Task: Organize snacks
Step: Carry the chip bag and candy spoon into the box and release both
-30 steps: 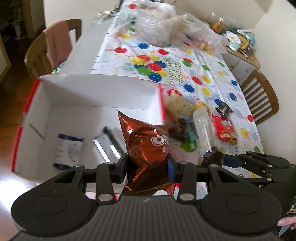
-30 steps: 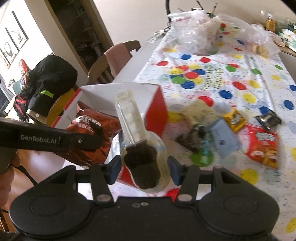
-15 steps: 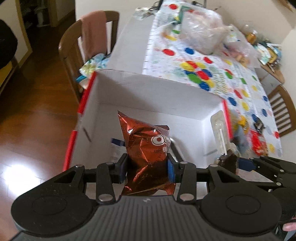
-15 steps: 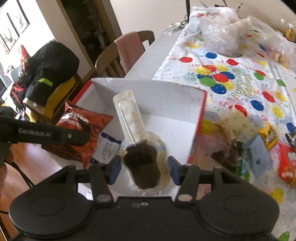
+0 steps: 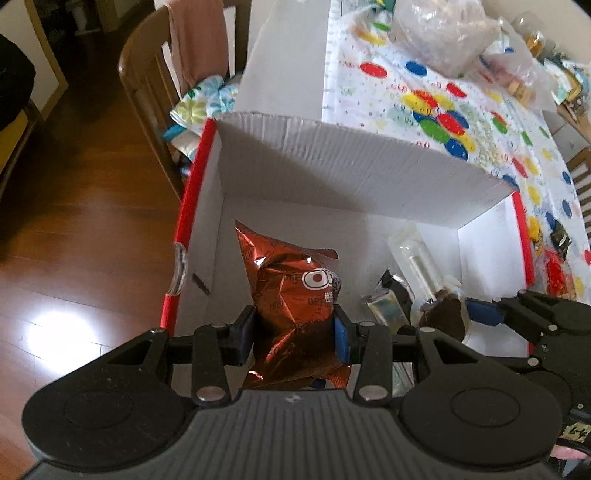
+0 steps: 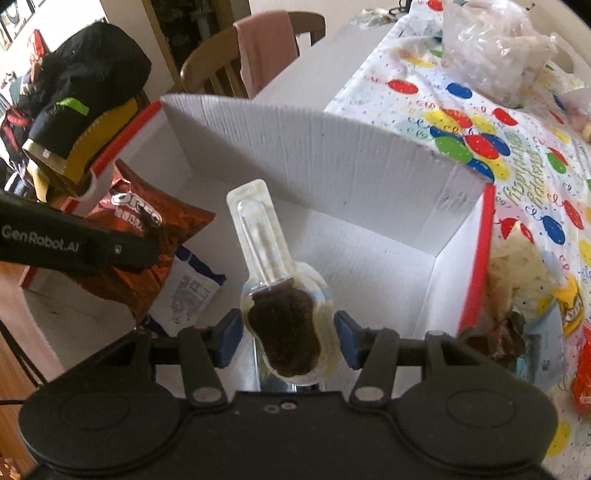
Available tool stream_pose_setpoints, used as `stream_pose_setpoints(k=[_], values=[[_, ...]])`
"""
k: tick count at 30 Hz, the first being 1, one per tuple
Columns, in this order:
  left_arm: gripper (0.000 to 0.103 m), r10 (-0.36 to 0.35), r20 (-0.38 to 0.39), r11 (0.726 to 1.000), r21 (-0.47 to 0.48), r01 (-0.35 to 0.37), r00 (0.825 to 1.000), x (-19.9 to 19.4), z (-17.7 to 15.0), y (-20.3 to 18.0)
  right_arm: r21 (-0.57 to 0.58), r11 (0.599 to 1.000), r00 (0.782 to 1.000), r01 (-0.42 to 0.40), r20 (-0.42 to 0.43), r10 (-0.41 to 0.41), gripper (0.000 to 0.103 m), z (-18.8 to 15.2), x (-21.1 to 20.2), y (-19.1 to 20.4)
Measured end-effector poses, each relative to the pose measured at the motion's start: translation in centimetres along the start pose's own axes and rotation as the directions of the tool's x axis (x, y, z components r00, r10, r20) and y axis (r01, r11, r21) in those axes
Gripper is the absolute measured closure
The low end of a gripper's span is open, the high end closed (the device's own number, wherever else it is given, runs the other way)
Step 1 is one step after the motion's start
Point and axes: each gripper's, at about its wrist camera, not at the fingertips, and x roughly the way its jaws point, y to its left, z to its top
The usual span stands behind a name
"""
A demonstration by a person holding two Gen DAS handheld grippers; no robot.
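My left gripper (image 5: 294, 334) is shut on a brown-red foil Oreo bag (image 5: 291, 295) and holds it over the left part of the white cardboard box (image 5: 332, 173). My right gripper (image 6: 289, 338) is shut on a clear plastic spoon-shaped snack pack (image 6: 280, 295) with a dark chocolate end, held over the middle of the box (image 6: 314, 155). That pack also shows in the left wrist view (image 5: 432, 288), and the Oreo bag in the right wrist view (image 6: 144, 254). A white and blue packet (image 6: 192, 291) and a clear wrapper (image 5: 384, 310) lie on the box floor.
The box stands at the table's near end, on a tablecloth with coloured dots (image 6: 517, 155). Loose snacks (image 6: 524, 291) lie right of the box. Clear plastic bags (image 5: 443, 33) sit farther back. A wooden chair (image 5: 155, 77) and wood floor (image 5: 74, 229) are left.
Both grippers have moved left and forward, from beside the box to over its inside, each still holding its snack. The box now fills both views.
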Motion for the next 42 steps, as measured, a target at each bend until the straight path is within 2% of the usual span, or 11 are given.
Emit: stream_pose_setpoints(k=[10,22,30,36,39,42], values=[[0.061,0.032,-0.087,0.999,0.028,-0.029,0.996,2.8,0.3,-0.5,-0.02,1.0,0.998,0.018,-0.057,-0.019,0.05,-0.1,1.6,0.6],[0.059,0.027,-0.092,0.999,0.028,-0.025,0.995,3.2,-0.2,-0.5,-0.02,1.0,0.998,0.018,-0.056,-0.019,0.05,-0.3,1.8,0.6],[0.047,0.002,-0.056,1.0,0.031,0.0,0.998,1.9,-0.9,-0.5,-0.017,1.0,1.0,0.003,-0.018,-0.003,0.044,-0.5,0.3,0.7],[0.039,-0.005,0.026,1.0,0.025,0.004,1.0,-0.2,-1.4,-0.6,-0.017,0.999,0.999,-0.03,0.026,0.03,0.04,-1.0,-1.7,0.7],[0.037,-0.012,0.064,1.0,0.027,0.01,0.998,-1.4,-1.7,-0.5,-0.013,0.999,0.998,-0.039,0.057,0.04,0.029,-1.2,-3.0,0.6],[0.033,-0.017,0.104,1.0,0.022,0.014,0.994,-2.6,-2.2,-0.5,-0.007,0.998,0.994,-0.058,0.097,0.059,0.026,-1.5,-4.5,0.1]])
